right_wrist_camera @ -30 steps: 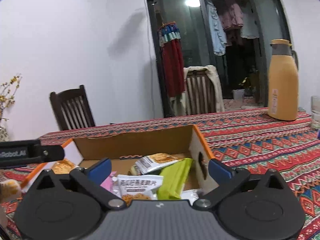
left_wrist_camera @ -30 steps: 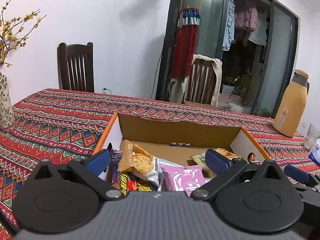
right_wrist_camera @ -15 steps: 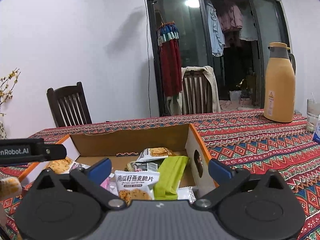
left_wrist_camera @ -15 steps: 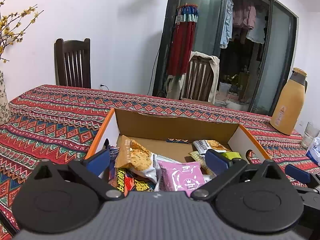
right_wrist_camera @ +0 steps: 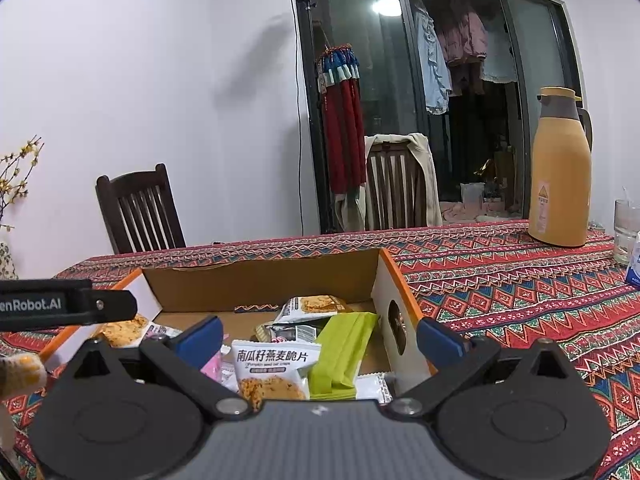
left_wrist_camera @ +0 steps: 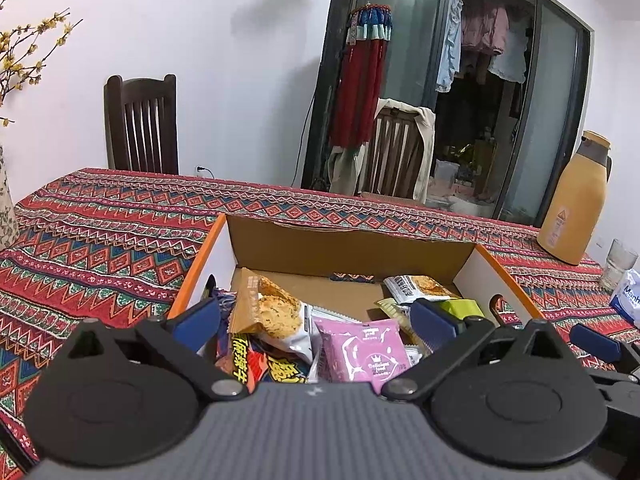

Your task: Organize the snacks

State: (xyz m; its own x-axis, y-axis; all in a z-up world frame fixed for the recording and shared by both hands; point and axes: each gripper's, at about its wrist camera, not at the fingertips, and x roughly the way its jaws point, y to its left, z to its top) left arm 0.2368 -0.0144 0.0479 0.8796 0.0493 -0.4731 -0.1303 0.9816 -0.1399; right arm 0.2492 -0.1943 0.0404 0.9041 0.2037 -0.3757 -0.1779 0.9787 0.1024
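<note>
Patterned tablecloth [left_wrist_camera: 100, 240] covers the table; on it, straight ahead of both grippers, sits an open cardboard box [left_wrist_camera: 348, 248] holding the snack packets. Left gripper [left_wrist_camera: 316, 320] spread wide and empty, over the box's near edge, with a biscuit packet [left_wrist_camera: 268, 312] and pink packet [left_wrist_camera: 364, 348] between its fingers. Right gripper [right_wrist_camera: 320, 336] likewise wide and empty, a white oat-crisp packet [right_wrist_camera: 274, 368] and green packet [right_wrist_camera: 344, 348] between its fingers, the box's right wall just inside its right finger.

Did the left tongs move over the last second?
Yes. The left tongs pulled back and up from the box: in its view the box's far wall sits lower and more of the box floor shows. Jaws open.
</note>
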